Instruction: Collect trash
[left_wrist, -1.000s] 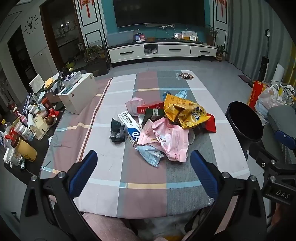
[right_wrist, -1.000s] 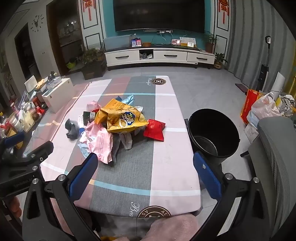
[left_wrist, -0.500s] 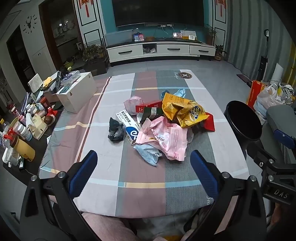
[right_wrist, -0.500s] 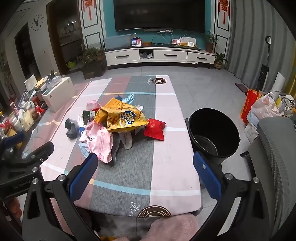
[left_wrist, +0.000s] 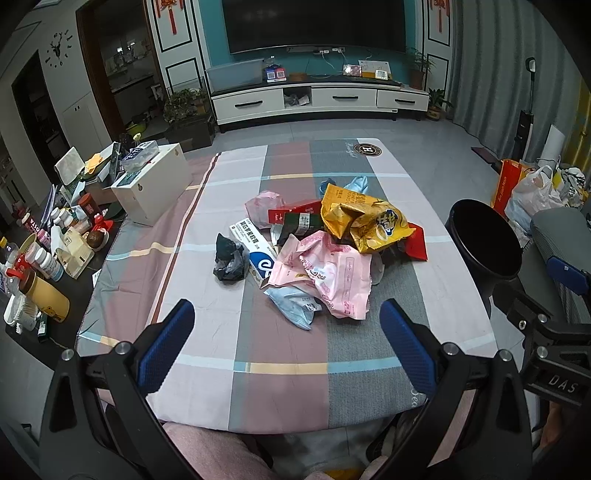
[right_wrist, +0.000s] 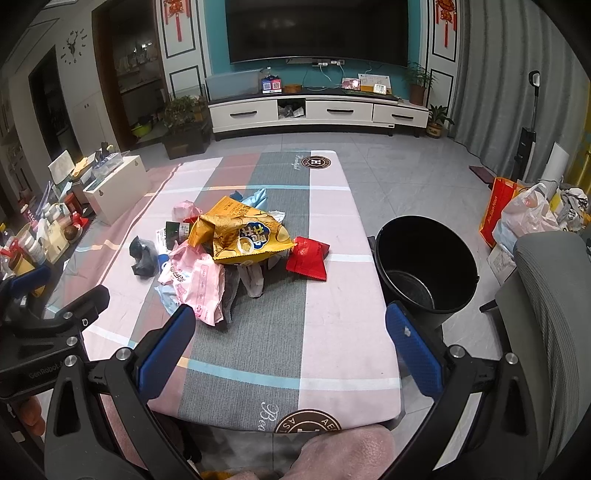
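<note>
A heap of trash lies mid-table: a yellow chip bag (left_wrist: 364, 221) (right_wrist: 240, 232), a pink wrapper (left_wrist: 328, 273) (right_wrist: 199, 280), a red packet (right_wrist: 308, 256) (left_wrist: 416, 242), a crumpled black bag (left_wrist: 229, 258) (right_wrist: 142, 254), a blue-white box (left_wrist: 255, 247) and a pale blue wrapper (left_wrist: 295, 304). A black bin (right_wrist: 424, 269) (left_wrist: 484, 243) stands beside the table's right edge. My left gripper (left_wrist: 286, 332) is open near the front edge, short of the heap, holding nothing. My right gripper (right_wrist: 290, 338) is open over the front right of the table, also holding nothing.
The table wears a checked cloth (left_wrist: 221, 332) (right_wrist: 332, 332). A white box (left_wrist: 151, 188) sits at its left rear. Bottles, cups and jars (left_wrist: 40, 258) crowd a low surface to the left. Bags (right_wrist: 517, 214) and a grey chair (right_wrist: 554, 314) stand to the right.
The left wrist view has shifted slightly, with the heap sitting a little nearer the frame centre. The right gripper has hardly moved. Both stay open.
</note>
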